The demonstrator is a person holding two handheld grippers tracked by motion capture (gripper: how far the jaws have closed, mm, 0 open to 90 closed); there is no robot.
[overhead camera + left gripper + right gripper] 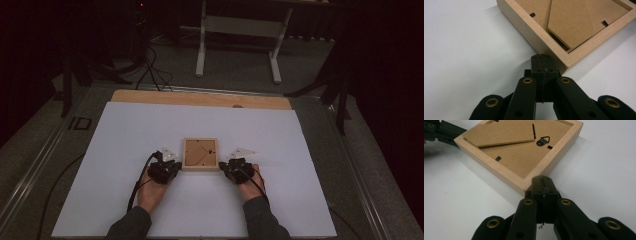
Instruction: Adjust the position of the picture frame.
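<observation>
Both tongs, left (170, 161) and right (226, 163), are closed empty at the frame's (200, 154) near corners, so I'd nudge evenly to keep it square.

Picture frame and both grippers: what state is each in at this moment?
Picture frame: lying face down on the white sheet, back upward.
Stand flap: folded flat against the back.
Hanger: lying flat.
Left gripper: shut, empty, tips at a frame corner.
Right gripper: shut, empty, tips at a frame corner.

Readable text: none on any surface.
Picture frame (200, 154) back: bare board, no label or brand.
Counter (125, 150) around the frame: plain white, unmarked.
</observation>
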